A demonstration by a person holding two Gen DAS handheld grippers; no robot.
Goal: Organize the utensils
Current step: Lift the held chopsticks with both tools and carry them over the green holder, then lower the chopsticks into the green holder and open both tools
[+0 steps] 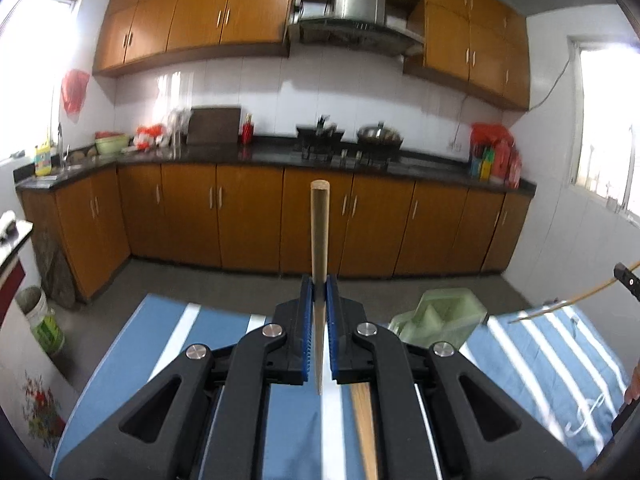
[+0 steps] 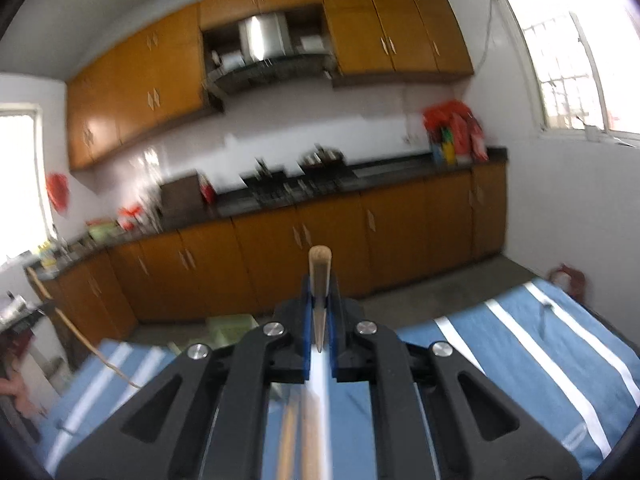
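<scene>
My left gripper [image 1: 319,289] is shut on a wooden chopstick [image 1: 319,232] that points up and away above the blue striped tablecloth [image 1: 160,344]. My right gripper [image 2: 319,292] is shut on another wooden chopstick [image 2: 319,268], also raised above the cloth. A pale green utensil holder [image 1: 440,314] stands on the table to the right of the left gripper; it also shows blurred in the right wrist view [image 2: 232,328]. The other gripper's chopstick [image 1: 572,300] shows at the right edge of the left wrist view. More chopsticks [image 1: 366,432] lie on the cloth under the left gripper.
Orange kitchen cabinets [image 1: 248,216] and a dark counter [image 1: 280,156] with a stove lie beyond the table. A bucket [image 1: 40,316] stands on the floor at left. Windows are on both side walls. The right wrist view is motion-blurred.
</scene>
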